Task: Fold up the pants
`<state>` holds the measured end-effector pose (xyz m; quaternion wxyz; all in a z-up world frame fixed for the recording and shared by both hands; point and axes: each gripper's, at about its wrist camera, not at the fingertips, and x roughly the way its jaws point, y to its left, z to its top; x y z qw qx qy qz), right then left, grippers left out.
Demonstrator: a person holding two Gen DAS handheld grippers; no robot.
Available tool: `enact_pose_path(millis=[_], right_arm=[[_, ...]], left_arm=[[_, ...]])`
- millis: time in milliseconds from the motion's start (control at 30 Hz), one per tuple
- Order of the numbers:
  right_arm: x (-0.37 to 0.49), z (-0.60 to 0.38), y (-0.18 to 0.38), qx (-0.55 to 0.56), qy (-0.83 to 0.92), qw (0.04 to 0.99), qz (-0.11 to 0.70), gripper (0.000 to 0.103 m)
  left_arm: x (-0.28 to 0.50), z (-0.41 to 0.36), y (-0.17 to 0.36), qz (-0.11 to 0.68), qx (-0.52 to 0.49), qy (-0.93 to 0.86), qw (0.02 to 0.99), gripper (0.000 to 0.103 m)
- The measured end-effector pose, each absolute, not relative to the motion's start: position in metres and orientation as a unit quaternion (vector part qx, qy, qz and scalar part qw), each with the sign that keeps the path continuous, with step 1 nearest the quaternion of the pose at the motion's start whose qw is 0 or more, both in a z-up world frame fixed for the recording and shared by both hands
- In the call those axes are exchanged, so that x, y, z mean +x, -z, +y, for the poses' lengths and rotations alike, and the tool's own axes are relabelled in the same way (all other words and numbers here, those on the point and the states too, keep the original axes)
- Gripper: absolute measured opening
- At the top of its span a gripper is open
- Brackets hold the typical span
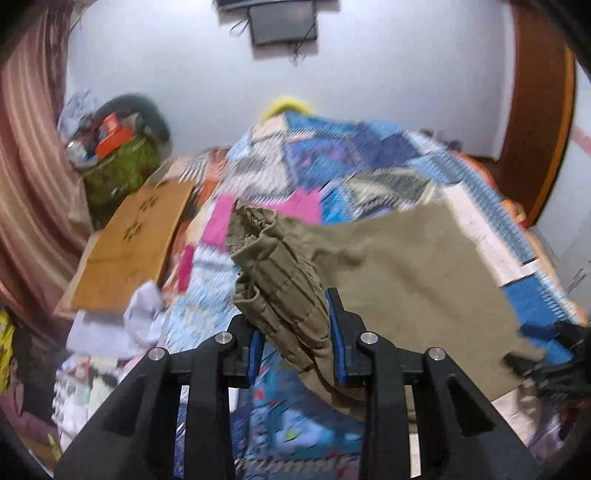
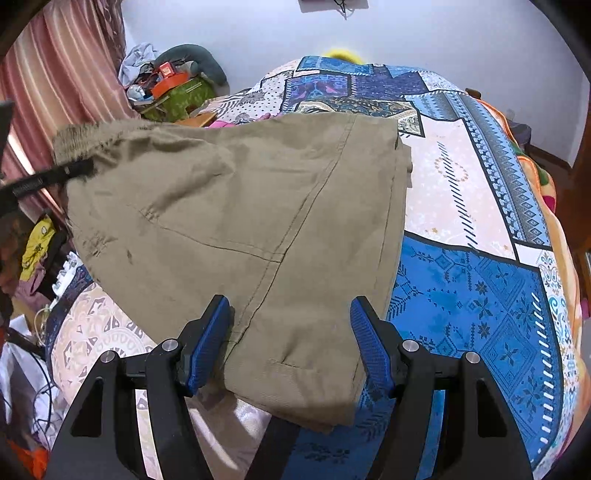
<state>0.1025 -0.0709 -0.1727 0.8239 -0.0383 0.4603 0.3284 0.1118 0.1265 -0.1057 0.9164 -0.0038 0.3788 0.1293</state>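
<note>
Pale wall (image 2: 443, 33), pink striped curtain (image 2: 55, 74), bed under patchwork bedspread (image 2: 480, 295)

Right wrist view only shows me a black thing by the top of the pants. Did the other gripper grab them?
Observer: Yes. The left gripper is shut on the bunched waistband of the pants, squeezed between its blue pads.
Operator: What's next to the bed on that side?
Observer: A wooden board with cut-out patterns, left of the bed.
Operator: Anything on the wall?
Observer: A dark screen, high up.
</note>
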Motion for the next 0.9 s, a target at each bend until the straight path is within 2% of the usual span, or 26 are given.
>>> enact_pose_path(millis=[167,400,667,900], right_arm=[[0.100,-0.081,0.162,-0.022,-0.324,0.832,0.450,0.064],[0.100,-0.114,0.140,0.000,-0.299,0.854,0.425,0.064],[0.100,-0.154,0.134,0.018,-0.251,0.872,0.419,0.064],[0.101,-0.169,0.166,0.023,-0.232,0.854,0.465,0.064]], left_arm=[[0.126,0.088,0.075,0.350,0.008,-0.070,0.934,0.029],[0.150,0.028,0.062,0.340,0.028,0.007,0.940,0.029],[0.180,-0.025,0.075,0.365,0.017,0.077,0.928,0.028],[0.205,-0.054,0.103,0.409,0.001,0.114,0.906,0.028]])
